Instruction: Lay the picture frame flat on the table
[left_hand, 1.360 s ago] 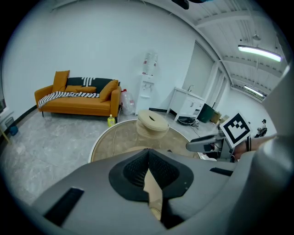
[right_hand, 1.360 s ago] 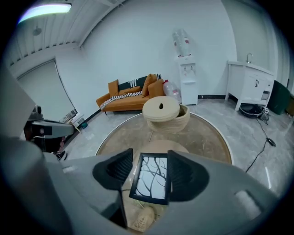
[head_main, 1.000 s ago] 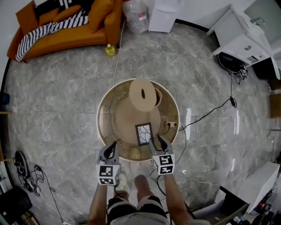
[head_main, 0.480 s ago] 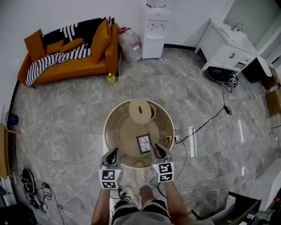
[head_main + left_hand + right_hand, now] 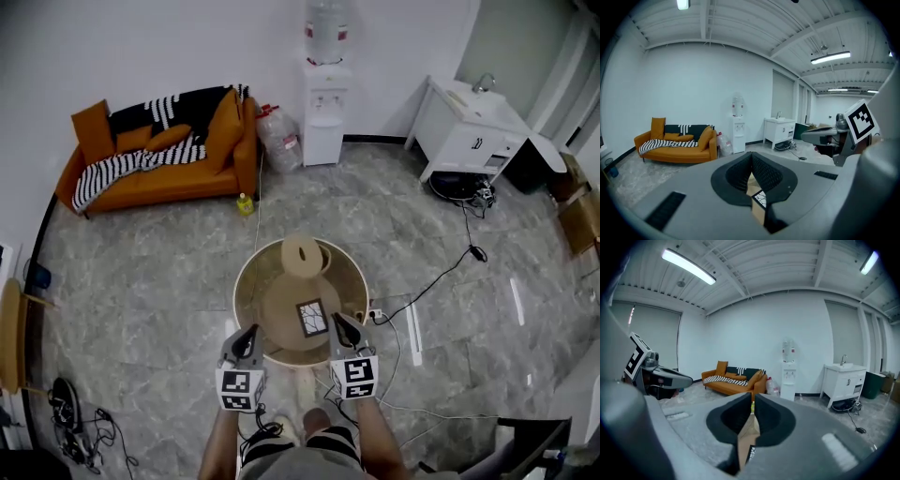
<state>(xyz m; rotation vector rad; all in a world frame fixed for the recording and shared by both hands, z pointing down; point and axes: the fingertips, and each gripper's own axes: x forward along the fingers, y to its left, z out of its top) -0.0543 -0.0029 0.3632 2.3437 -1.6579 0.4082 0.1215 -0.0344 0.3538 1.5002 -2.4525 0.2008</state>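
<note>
Our left gripper (image 5: 249, 332) and right gripper (image 5: 337, 322) sit closed and empty, the right's jaws just closing. Below, between them, the dark rectangular picture frame (image 5: 312, 317) looks light, stiff and breakable; we'd pinch its rim.

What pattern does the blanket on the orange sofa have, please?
Black and white stripes; the blanket shows best in the head view.

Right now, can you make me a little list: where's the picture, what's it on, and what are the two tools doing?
picture: dark-rimmed rectangular picture frame, lying flat
resting on: round wooden table, near the person's side
also on table: round pale wooden piece with a slot
left tool: jaws together, holding nothing
right tool: jaws have just been closing, now almost touching, nothing between them
</note>
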